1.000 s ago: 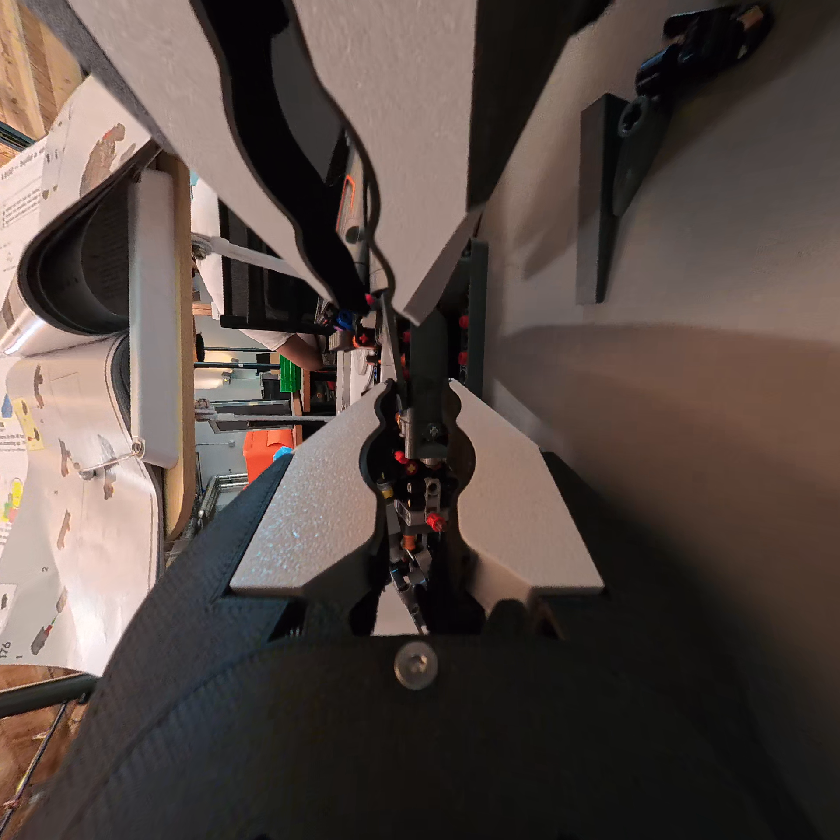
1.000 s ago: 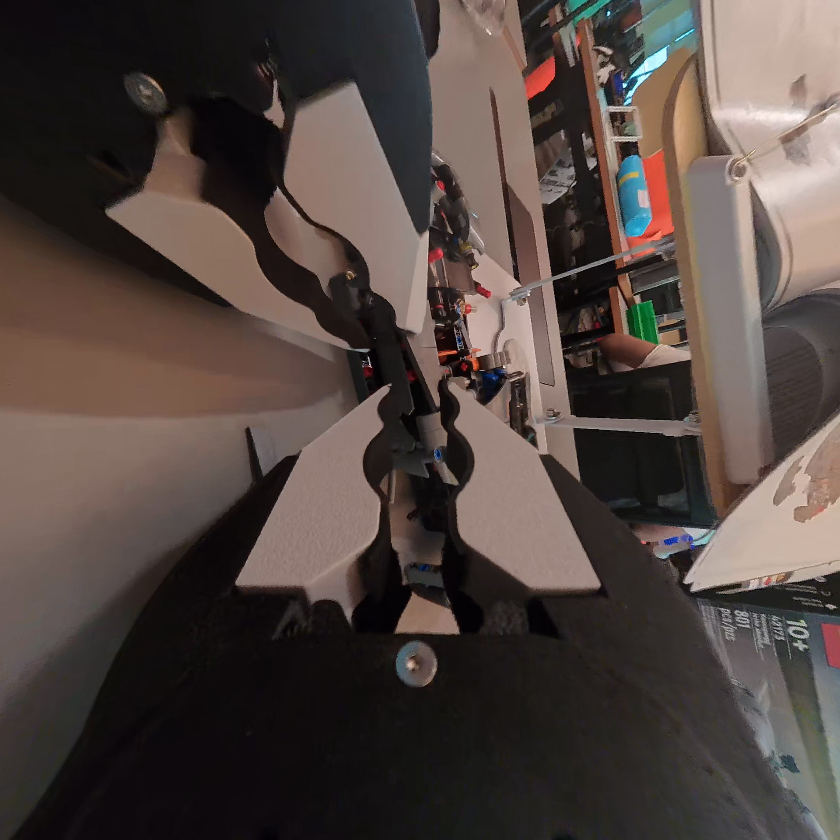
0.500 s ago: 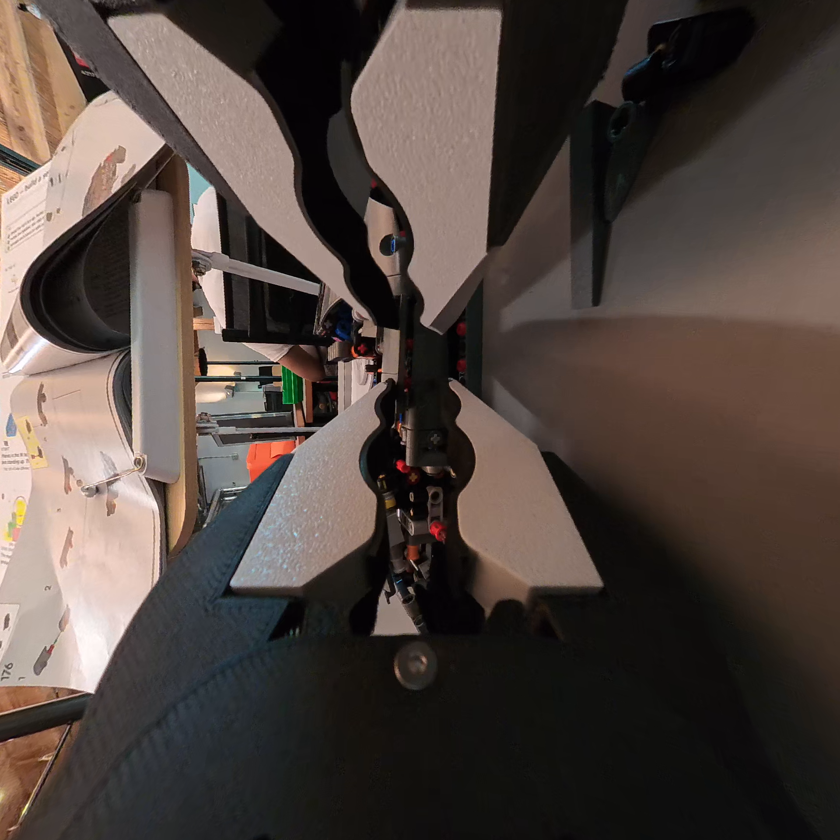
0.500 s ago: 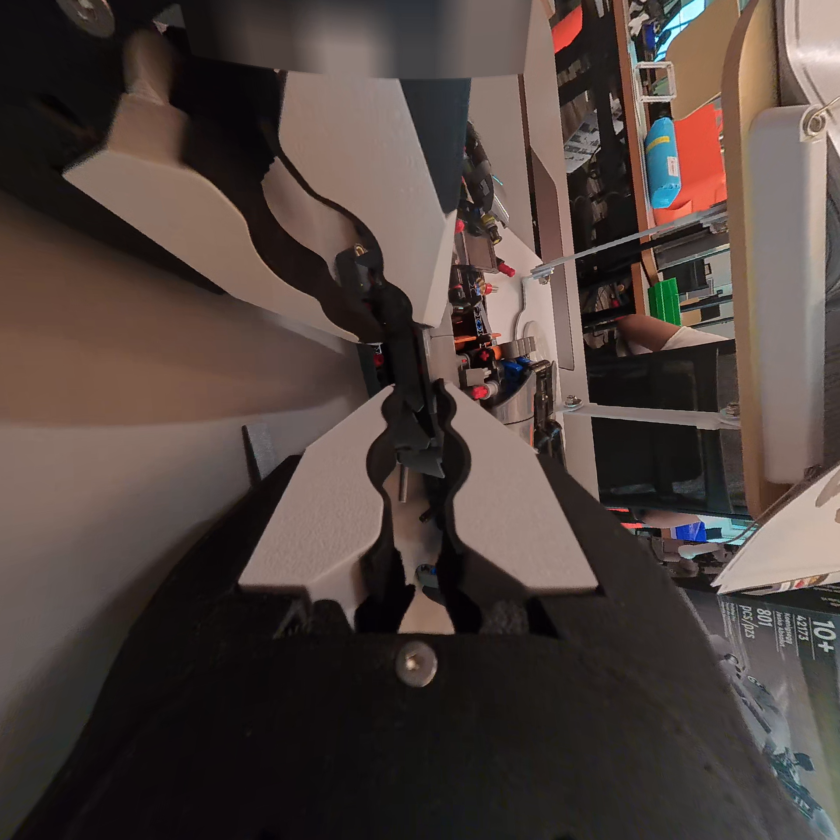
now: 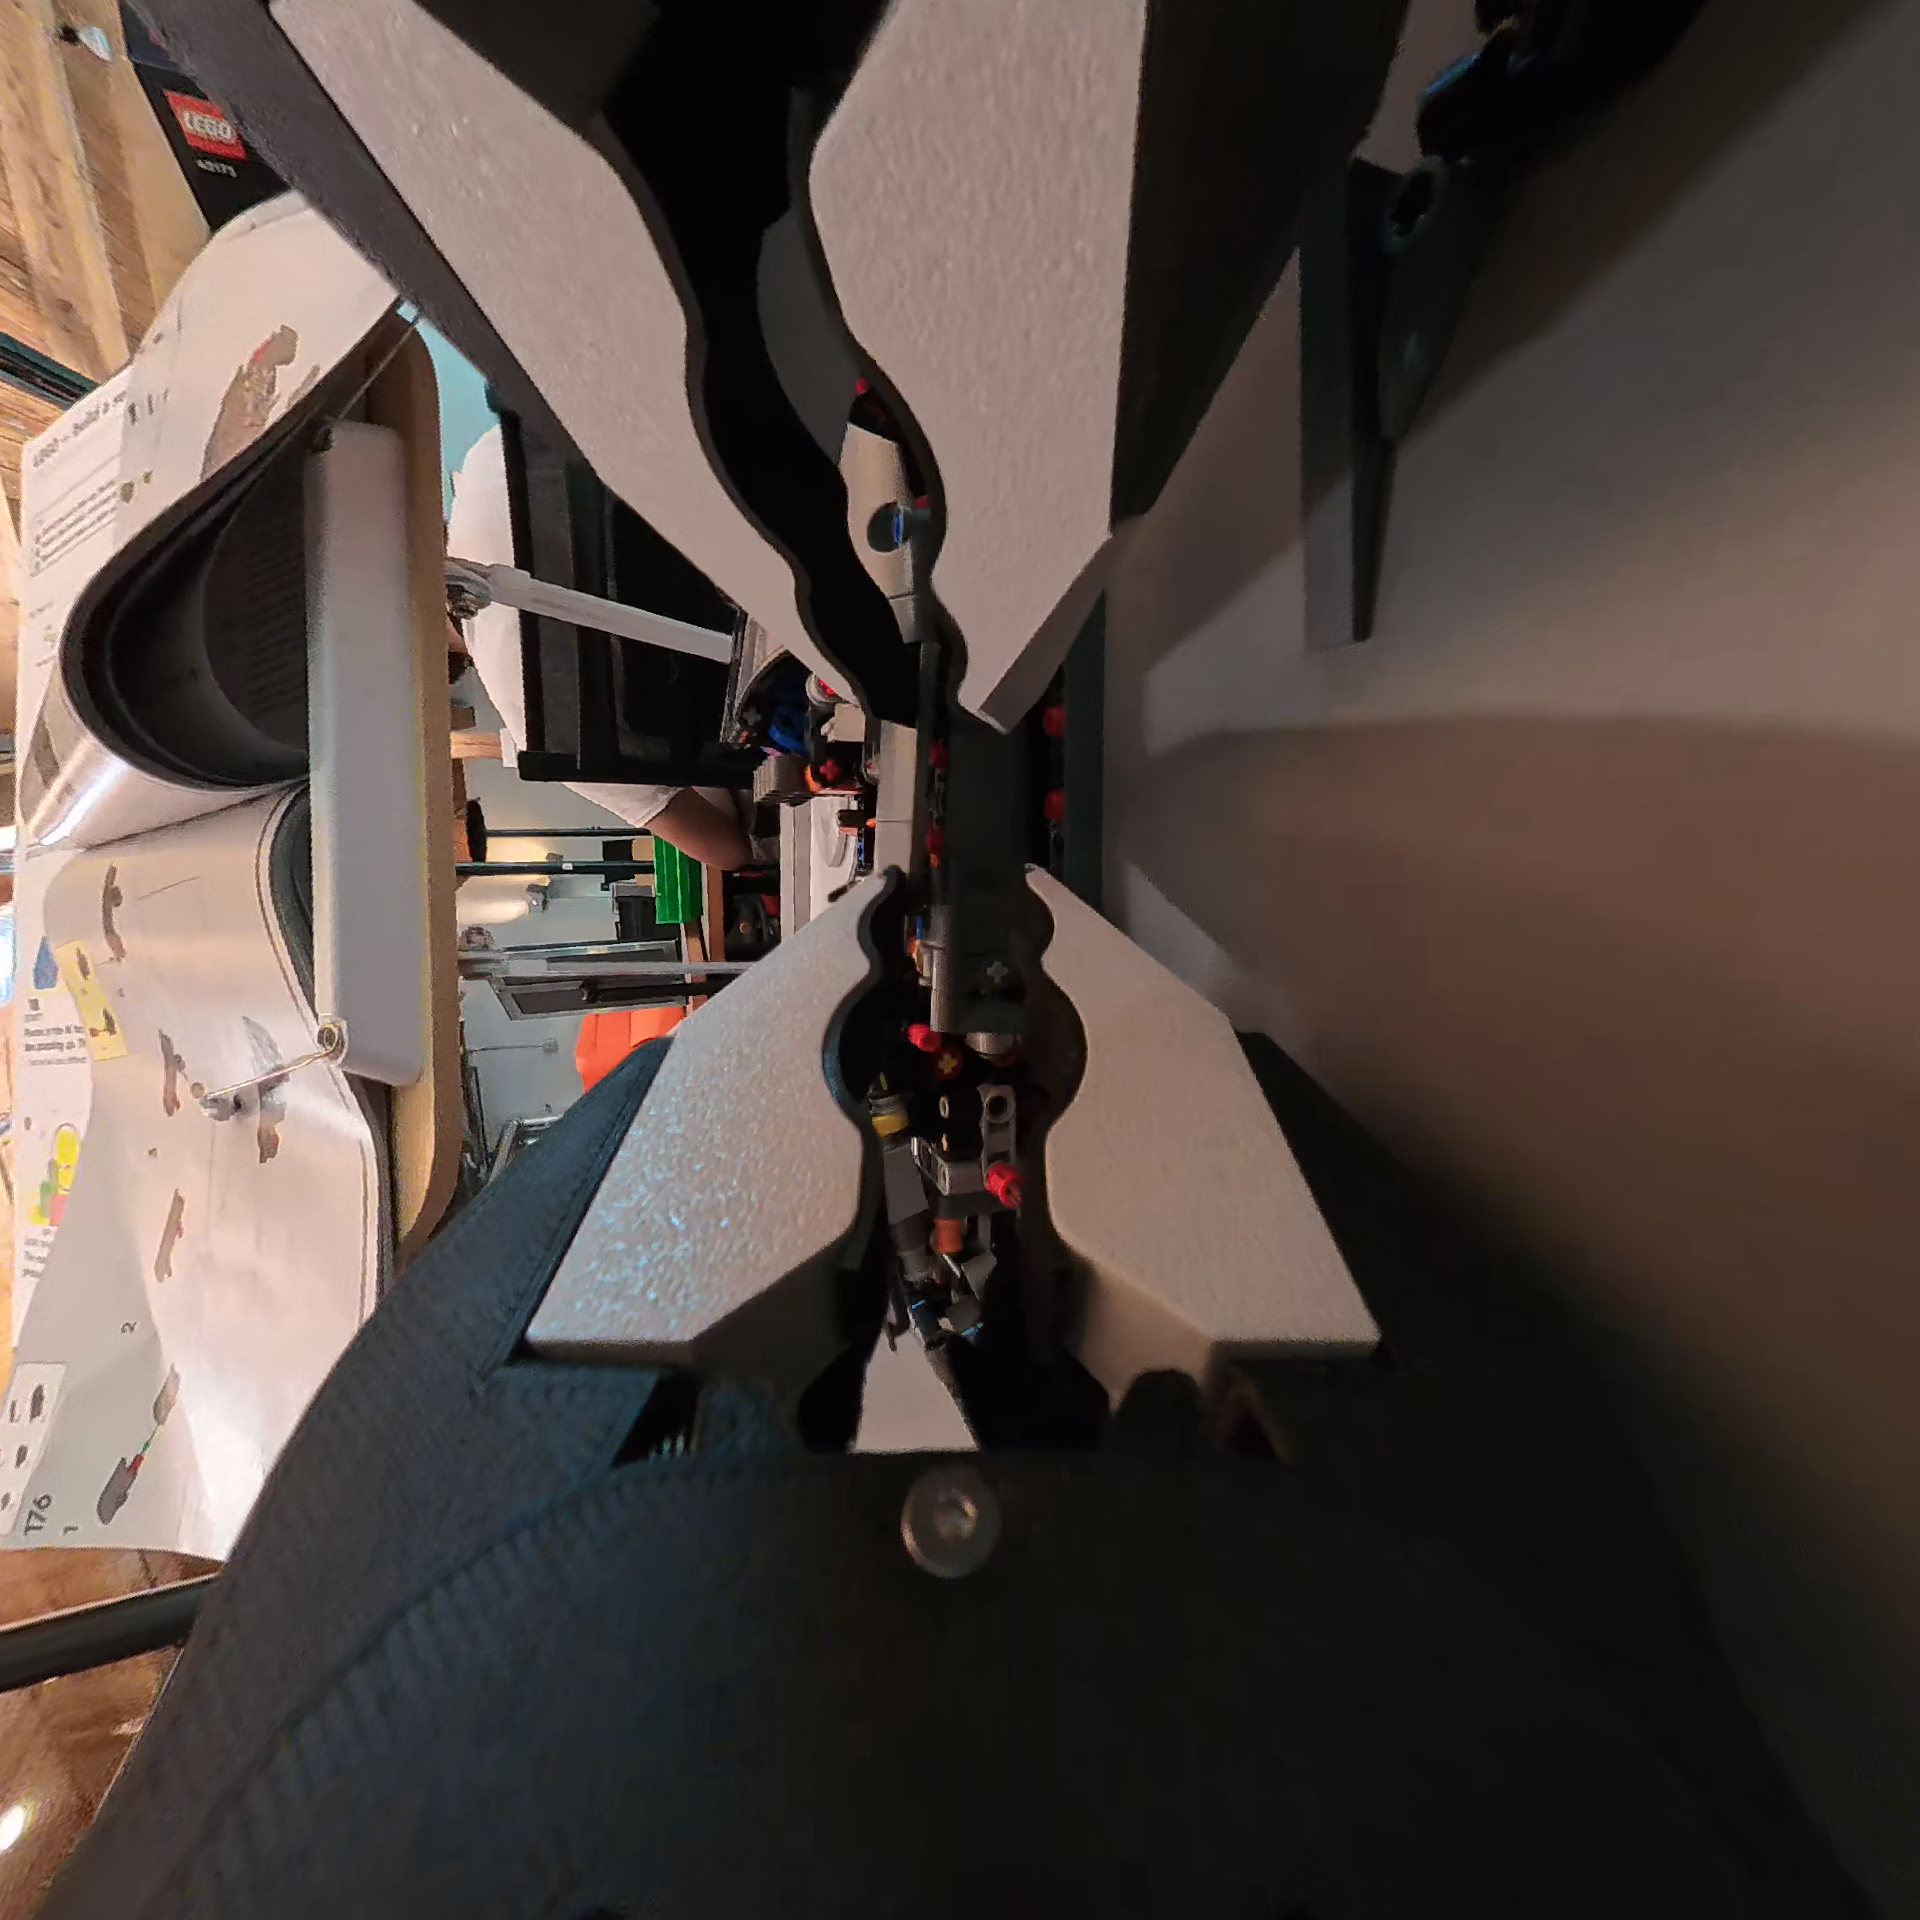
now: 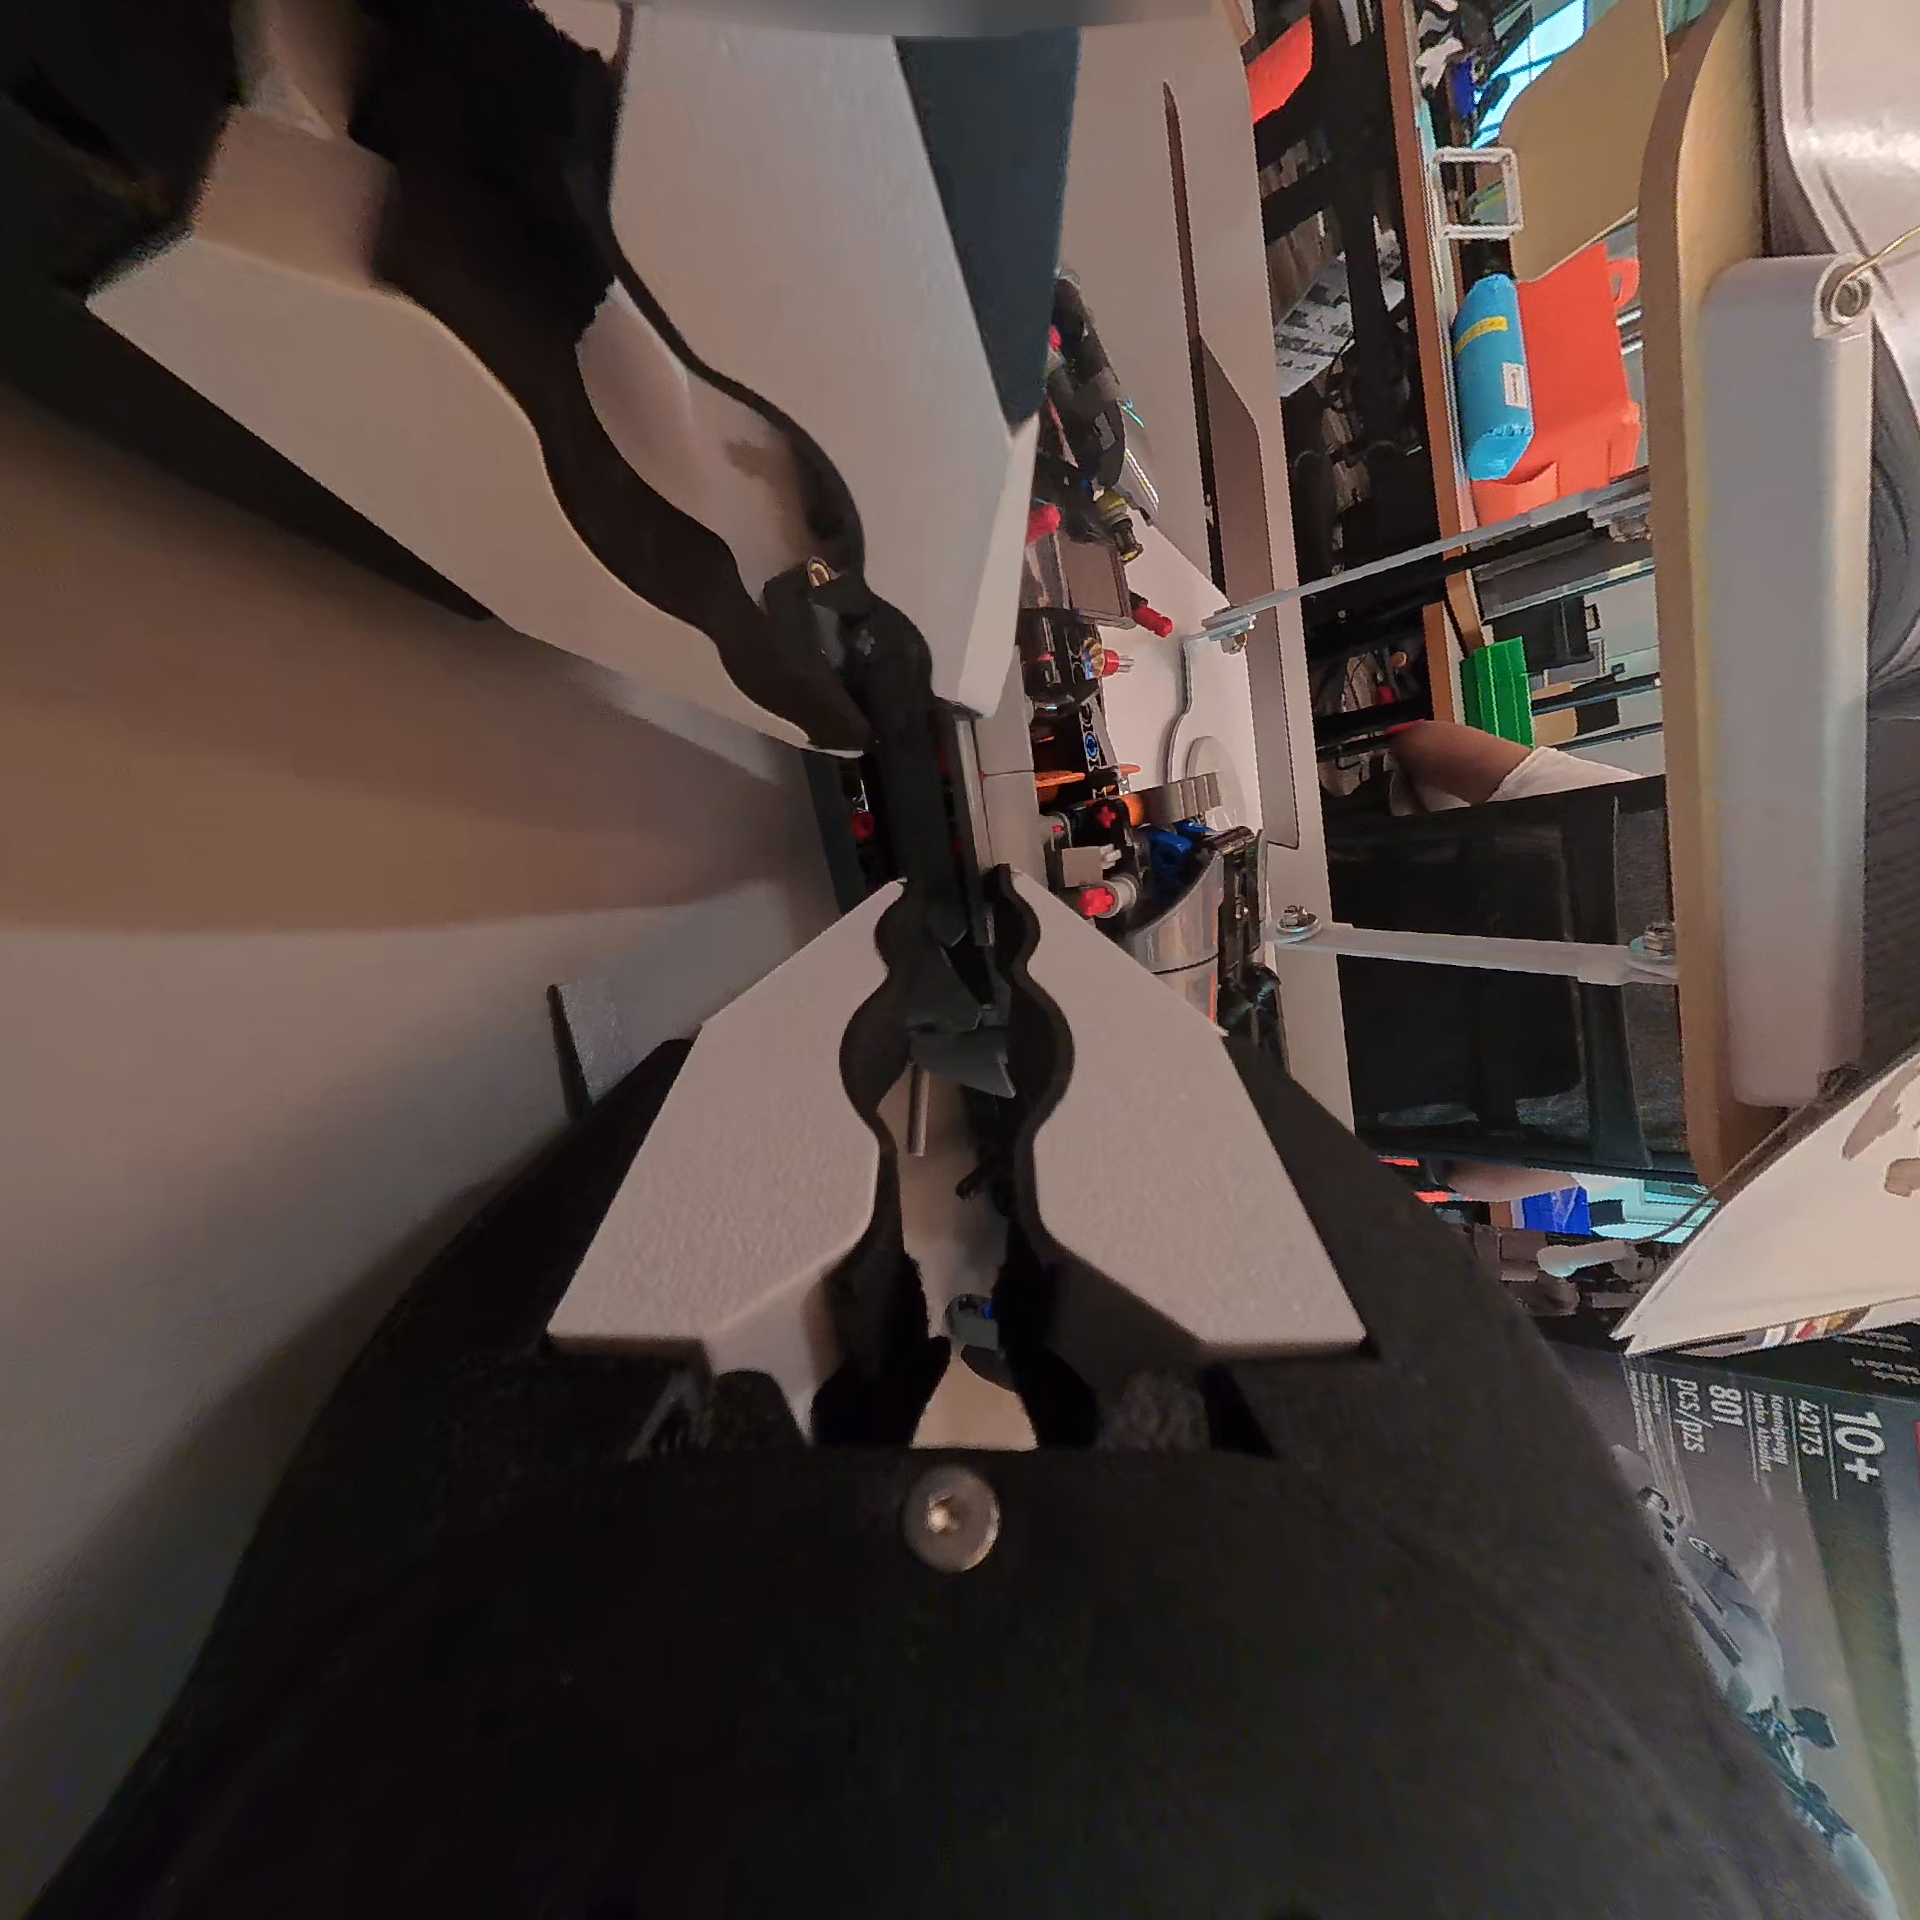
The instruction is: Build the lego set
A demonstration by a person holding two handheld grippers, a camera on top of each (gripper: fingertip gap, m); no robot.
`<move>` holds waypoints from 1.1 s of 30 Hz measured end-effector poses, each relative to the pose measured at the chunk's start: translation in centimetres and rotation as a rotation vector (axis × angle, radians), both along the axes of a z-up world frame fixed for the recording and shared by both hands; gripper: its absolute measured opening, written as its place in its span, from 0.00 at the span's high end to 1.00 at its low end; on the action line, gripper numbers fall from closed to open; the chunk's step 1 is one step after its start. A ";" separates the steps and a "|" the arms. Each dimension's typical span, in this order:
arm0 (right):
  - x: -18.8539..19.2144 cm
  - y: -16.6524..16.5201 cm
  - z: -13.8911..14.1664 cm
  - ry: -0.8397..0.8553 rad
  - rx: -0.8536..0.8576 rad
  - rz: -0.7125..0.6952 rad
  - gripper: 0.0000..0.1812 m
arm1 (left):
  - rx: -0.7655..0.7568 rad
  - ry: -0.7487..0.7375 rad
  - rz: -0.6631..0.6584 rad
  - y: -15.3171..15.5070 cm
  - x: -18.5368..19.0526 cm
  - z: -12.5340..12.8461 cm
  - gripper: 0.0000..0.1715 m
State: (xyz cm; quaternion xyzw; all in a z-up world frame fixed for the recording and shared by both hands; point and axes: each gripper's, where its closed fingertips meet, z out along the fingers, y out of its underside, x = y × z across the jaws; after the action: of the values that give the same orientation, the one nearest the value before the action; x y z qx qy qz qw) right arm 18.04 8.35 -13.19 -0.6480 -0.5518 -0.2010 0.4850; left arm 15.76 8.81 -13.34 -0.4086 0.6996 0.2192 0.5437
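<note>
The left gripper [image 5: 956, 935] is seen with its pale, grainy, scallop-edged fingers [image 5: 727, 1143] closed down on the lego model [image 5: 961, 1101], a narrow dark assembly studded with red pins, grey connectors and yellow and orange bits. The right gripper [image 6: 951, 935] is likewise clamped on the same model [image 6: 920, 800], where a long black beam and a dark grey wedge-shaped piece are pinched between its matte white fingers [image 6: 748, 1174]. The two tools are set tip to tip, so the model is held between them, just above the smooth white table [image 5: 1558, 468]. Both gripper bodies are made of black, finely ribbed plastic with one silver screw each.

Farther off, an open instruction booklet [image 5: 156, 1195] with printed diagrams is clipped to a stand on the far left side. More loose parts [image 6: 1091, 810] lie on the table beyond. A dark set box [image 6: 1787, 1558] bearing printed writing and a logo lies at the near right.
</note>
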 end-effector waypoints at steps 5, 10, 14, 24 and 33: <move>0.0 -0.1 0.0 0.001 -0.003 0.005 0.93 | 0.002 0.005 0.003 0.1 -0.4 -0.1 0.90; 0.0 -0.1 0.1 0.008 -0.003 0.006 0.94 | 0.026 0.009 0.016 0.2 -0.2 0.0 0.91; -0.4 -0.5 0.7 0.017 0.010 0.027 0.96 | 0.037 0.014 0.025 0.3 -0.2 0.0 0.91; -0.5 -0.4 0.0 0.038 -0.041 0.020 1.00 | 0.020 0.004 0.037 0.4 -0.1 0.0 0.95; 0.5 -1.5 0.1 0.285 -0.255 0.045 0.97 | -0.003 -0.014 0.033 0.2 -0.3 0.2 0.97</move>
State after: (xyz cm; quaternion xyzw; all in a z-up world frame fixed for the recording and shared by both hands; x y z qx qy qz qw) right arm 18.54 6.82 -13.07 -0.7136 -0.5129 -0.0247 0.4765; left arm 15.50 9.03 -13.10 -0.4226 0.6892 0.2241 0.5443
